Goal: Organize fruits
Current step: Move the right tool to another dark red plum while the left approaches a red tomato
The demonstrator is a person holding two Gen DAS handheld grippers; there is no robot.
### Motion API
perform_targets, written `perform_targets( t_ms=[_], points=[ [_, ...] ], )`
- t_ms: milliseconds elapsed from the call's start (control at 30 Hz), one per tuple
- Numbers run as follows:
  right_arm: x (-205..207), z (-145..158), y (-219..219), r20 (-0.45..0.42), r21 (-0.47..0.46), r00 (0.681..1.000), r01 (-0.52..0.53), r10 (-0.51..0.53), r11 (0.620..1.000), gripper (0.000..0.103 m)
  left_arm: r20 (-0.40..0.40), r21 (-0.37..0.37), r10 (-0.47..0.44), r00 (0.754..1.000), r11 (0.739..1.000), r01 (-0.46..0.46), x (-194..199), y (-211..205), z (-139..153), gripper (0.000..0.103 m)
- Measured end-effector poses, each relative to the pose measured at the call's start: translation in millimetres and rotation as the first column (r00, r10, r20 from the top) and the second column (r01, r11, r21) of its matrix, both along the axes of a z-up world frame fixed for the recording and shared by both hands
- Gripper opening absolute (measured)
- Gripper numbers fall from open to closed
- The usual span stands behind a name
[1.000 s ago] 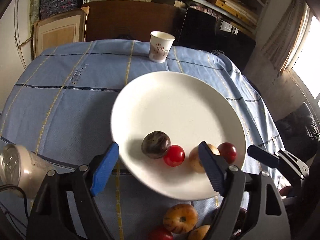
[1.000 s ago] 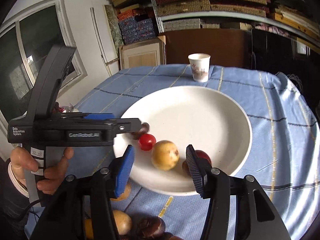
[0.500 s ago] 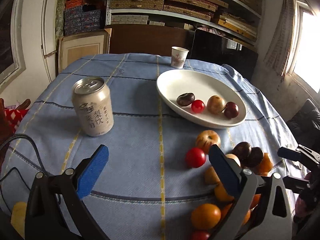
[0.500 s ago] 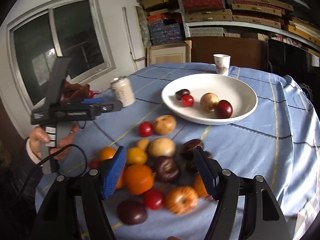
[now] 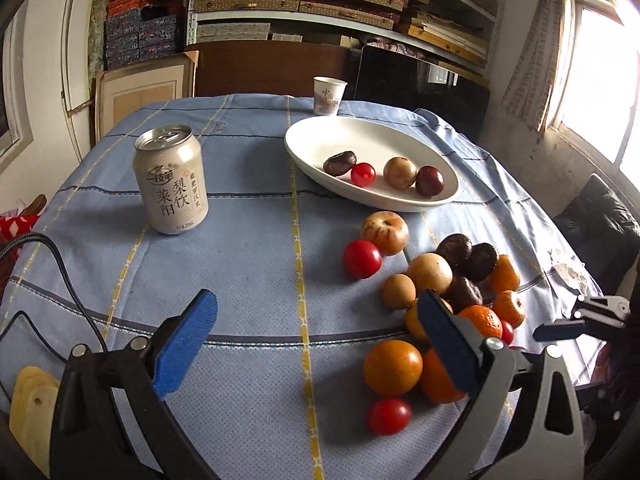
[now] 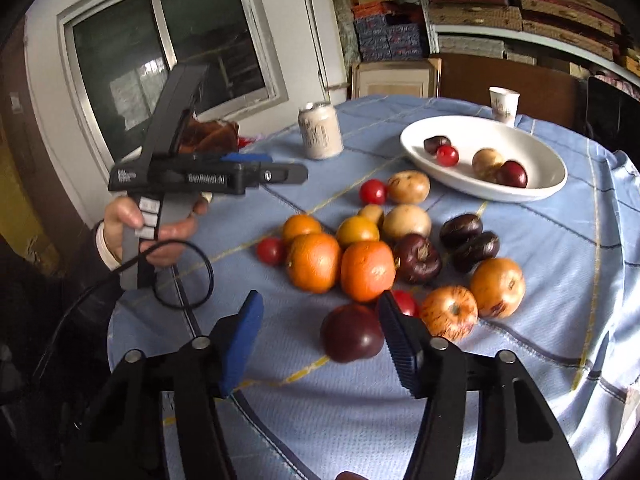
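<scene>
Both grippers have pulled back from the white plate [image 5: 446, 196] to the near side of the table; a second ago the plate filled both wrist views, now it sits well beyond the fingertips. Four fruits lie in the plate: a dark plum [image 5: 339, 163], a cherry tomato [image 5: 363, 174], a tan round fruit [image 5: 400, 173] and a dark red plum [image 5: 430, 181].

Left gripper [image 5: 316, 346]: fingers spread to their widest, nothing between them, only blue tablecloth [image 5: 248, 264] ahead. Drink can [image 5: 171, 185] stands beyond the left finger. The loose fruit pile lies off the right finger; an orange [image 5: 393, 367] is just beside and partly behind that pad.

Right gripper [image 6: 320, 338]: jaws closing, but the pads press on nothing. A dark plum [image 6: 351, 338] lies between the fingers, close to the right pad. Two large oranges [image 6: 314, 262] sit just beyond the fingertips, a striped apple [image 6: 449, 315] off the right finger. The left hand [image 6: 154, 222] and its gripper show far off the left finger.

Reading: the last delivery looks done, and this is the return for another piece. Most of the fruit is still on the cloth, so the task is early. The dark plum is the likely next pick.
</scene>
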State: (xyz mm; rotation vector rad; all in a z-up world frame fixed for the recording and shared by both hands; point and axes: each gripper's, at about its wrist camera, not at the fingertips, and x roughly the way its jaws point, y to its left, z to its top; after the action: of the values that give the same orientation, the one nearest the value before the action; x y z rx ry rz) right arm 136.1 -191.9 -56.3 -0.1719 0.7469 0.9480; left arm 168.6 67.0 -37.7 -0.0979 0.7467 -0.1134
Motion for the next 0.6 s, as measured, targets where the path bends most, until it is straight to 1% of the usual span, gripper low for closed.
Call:
perform_targets(
  t_ms=[167, 433, 467, 533, 600],
  points=[
    [0, -5, -1, -0.007, -0.017, 1.0, 0.009, -0.009, 1.0, 0.059, -0.012, -0.02, 0.024, 1.0, 0.999, -0.024, -1, 7, -2, 0.098],
    [7, -15, -1, -0.051, -0.042, 0.998, 0.029, -0.031, 0.999, 0.059, -0.025, -0.033, 0.039, 0.999, 0.999, -0.04, -2, 11, -4, 0.098],
    [7, -16, 0, -0.055, -0.046, 0.998, 0.029, -0.031, 0.999, 0.058, -0.025, -0.033, 0.04, 0.999, 0.999, -0.041, -2, 11, -5, 0.098],
    [8, -17, 0, -0.066, -0.05, 0.997, 0.028, -0.032, 0.998, 0.052, -0.028, -0.033, 0.041, 0.999, 0.999, -0.041, -1, 11, -5, 0.098],
    [11, -19, 0, -0.08, -0.049, 0.996, 0.034, -0.038, 0.998, 0.052, -0.037, -0.033, 0.042, 0.998, 0.999, -0.043, 0, 11, -6, 0.098]
  ],
)
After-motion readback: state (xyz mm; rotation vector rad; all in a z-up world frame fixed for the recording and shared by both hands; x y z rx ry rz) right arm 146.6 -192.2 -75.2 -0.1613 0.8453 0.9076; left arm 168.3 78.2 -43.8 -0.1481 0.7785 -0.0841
